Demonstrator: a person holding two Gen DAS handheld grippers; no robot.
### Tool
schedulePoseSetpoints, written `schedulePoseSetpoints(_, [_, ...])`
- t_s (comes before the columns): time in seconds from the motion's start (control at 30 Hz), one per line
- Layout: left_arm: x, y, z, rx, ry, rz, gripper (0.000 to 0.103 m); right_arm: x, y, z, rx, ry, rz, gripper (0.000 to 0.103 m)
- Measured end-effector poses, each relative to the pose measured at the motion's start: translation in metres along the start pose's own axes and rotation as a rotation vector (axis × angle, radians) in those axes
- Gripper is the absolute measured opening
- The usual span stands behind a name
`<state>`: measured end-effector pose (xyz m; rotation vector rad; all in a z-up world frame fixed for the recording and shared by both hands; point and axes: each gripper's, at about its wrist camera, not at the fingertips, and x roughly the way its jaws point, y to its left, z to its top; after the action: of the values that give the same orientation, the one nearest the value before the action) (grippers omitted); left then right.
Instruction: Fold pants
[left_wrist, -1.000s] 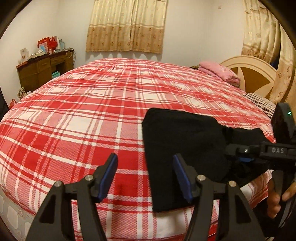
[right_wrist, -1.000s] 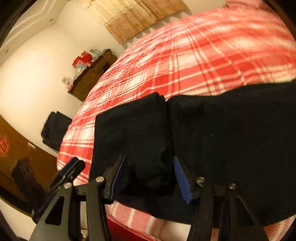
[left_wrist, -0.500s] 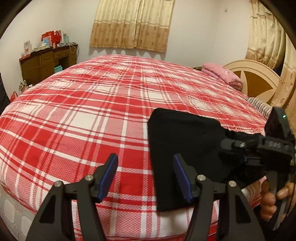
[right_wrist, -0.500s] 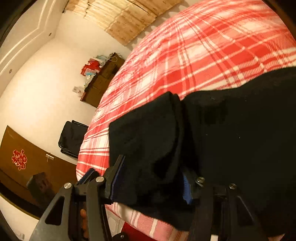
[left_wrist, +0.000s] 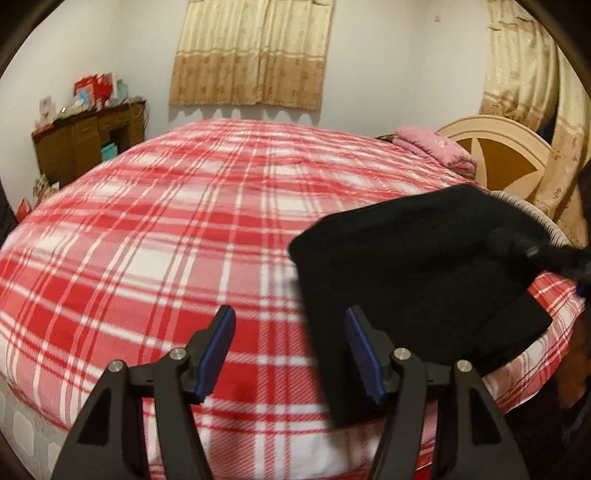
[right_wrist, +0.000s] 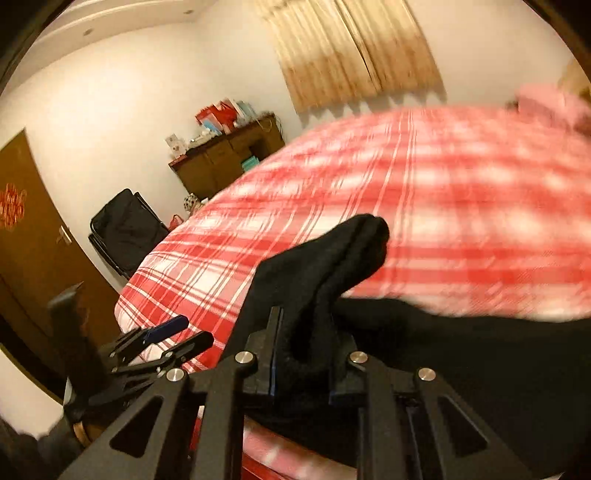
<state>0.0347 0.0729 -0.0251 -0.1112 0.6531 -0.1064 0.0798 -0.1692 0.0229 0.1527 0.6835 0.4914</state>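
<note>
plaid bedspread (left_wrist: 155, 236) | pink pillow (left_wrist: 436, 147) | dresser (left_wrist: 85, 144) | curtains (left_wrist: 251, 55)

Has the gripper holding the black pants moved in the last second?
Yes. The right gripper has closed on the pants and lifted their end up off the plaid bedspread, toward the brown dresser side.
</note>
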Motion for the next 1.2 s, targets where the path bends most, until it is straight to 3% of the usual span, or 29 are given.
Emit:
schedulePoseSetpoints(0.1, [0.001,-0.016,0.007,0.031,-0.016,-0.026,0.065,-0.046,-0.031,-0.003,-0.007,-0.020,-0.084,0.019])
schedulePoseSetpoints(0.2, [0.006,-0.040,0.013,0.071,-0.035,-0.054,0.075,-0.074,-0.080,-0.022,0.049,0.010,-0.188,0.019])
schedulePoseSetpoints(0.4, [0.024,-0.080,0.017,0.134,-0.003,-0.089,0.075,-0.051,-0.146,-0.087,0.177,0.147,-0.290,0.019])
schedulePoseSetpoints(0.57, [0.036,-0.101,0.010,0.184,0.040,-0.066,0.075,-0.055,-0.150,-0.088,0.221,0.089,-0.276,0.024])
schedulePoseSetpoints(0.7, [0.050,-0.106,-0.001,0.185,0.098,-0.064,0.075,-0.072,-0.163,-0.089,0.363,0.075,-0.224,0.030])
schedulePoseSetpoints(0.77, [0.057,-0.107,-0.007,0.199,0.122,-0.044,0.075,-0.091,-0.164,-0.086,0.412,0.026,-0.253,0.033])
schedulePoseSetpoints(0.87, [0.067,-0.109,-0.017,0.207,0.151,-0.026,0.075,-0.124,-0.157,-0.076,0.422,-0.083,-0.361,0.037])
schedulePoseSetpoints(0.97, [0.065,-0.108,-0.021,0.189,0.143,-0.031,0.075,-0.129,-0.122,-0.055,0.271,-0.132,-0.301,0.037])
schedulePoseSetpoints(1.03, [0.061,-0.106,-0.021,0.181,0.140,-0.037,0.075,-0.111,-0.090,-0.037,0.171,-0.110,-0.189,0.034])
schedulePoseSetpoints(1.07, [0.058,-0.104,-0.021,0.175,0.134,-0.034,0.075,-0.099,-0.078,-0.031,0.140,-0.092,-0.138,0.019])
schedulePoseSetpoints(1.1, [0.055,-0.102,-0.021,0.172,0.129,-0.028,0.075,-0.081,-0.064,-0.024,0.105,-0.061,-0.079,0.013])
schedulePoseSetpoints(1.2, [0.047,-0.095,-0.023,0.182,0.114,-0.004,0.078,-0.032,-0.035,-0.008,0.025,-0.014,0.012,0.013])
